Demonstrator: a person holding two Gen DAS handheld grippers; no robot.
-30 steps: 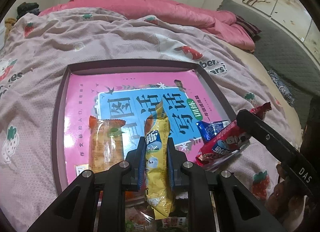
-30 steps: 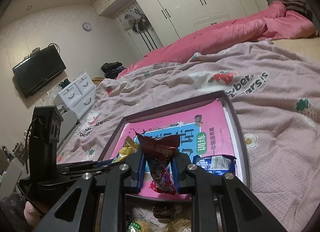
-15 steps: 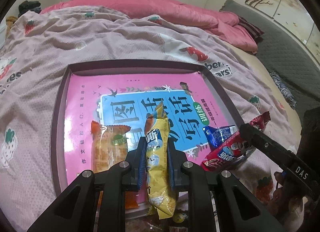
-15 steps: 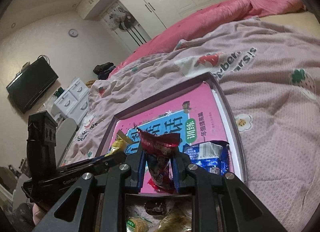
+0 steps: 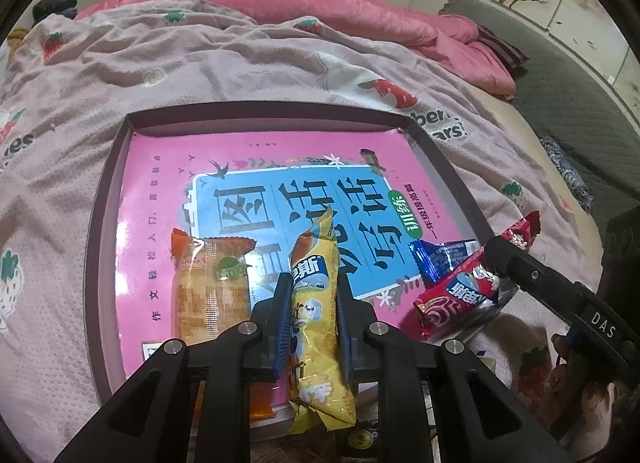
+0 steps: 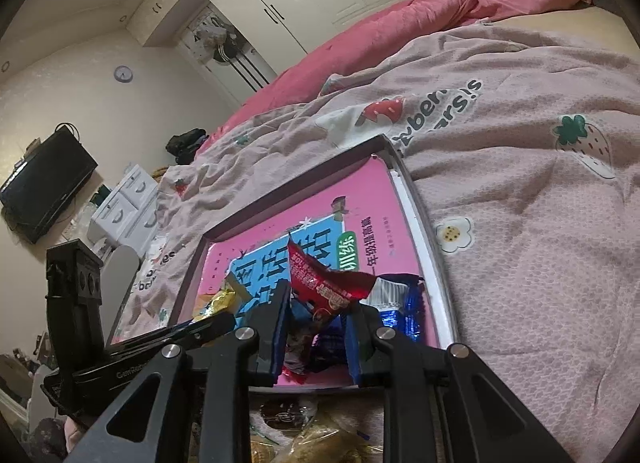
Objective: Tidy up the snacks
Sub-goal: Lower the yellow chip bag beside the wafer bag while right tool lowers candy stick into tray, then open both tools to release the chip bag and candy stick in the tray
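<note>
A dark-rimmed tray [image 5: 105, 199] with a pink printed liner lies on the bed. My left gripper [image 5: 313, 299] is shut on a yellow snack packet [image 5: 316, 303] and holds it over the tray's near edge. An orange wafer packet [image 5: 208, 295] lies flat in the tray to its left. My right gripper [image 6: 318, 317] holds a red snack packet [image 6: 320, 283] between its jaws, which stand a little apart; the packet leans over a blue packet [image 6: 394, 299] in the tray's near right corner. The red packet [image 5: 460, 291] and the blue packet [image 5: 440, 259] also show in the left wrist view.
A pink-grey strawberry blanket [image 5: 240, 55] covers the bed around the tray, with a pink quilt [image 5: 360, 11] behind. More loose snack packets [image 6: 312, 439] lie below the tray's near edge. A black TV [image 6: 44, 183] and white drawers [image 6: 124, 203] stand at the far left.
Both grippers have moved lower and closer over the tray's near edge. The right gripper's jaws have widened slightly around the red packet, which now tilts over the blue one.
</note>
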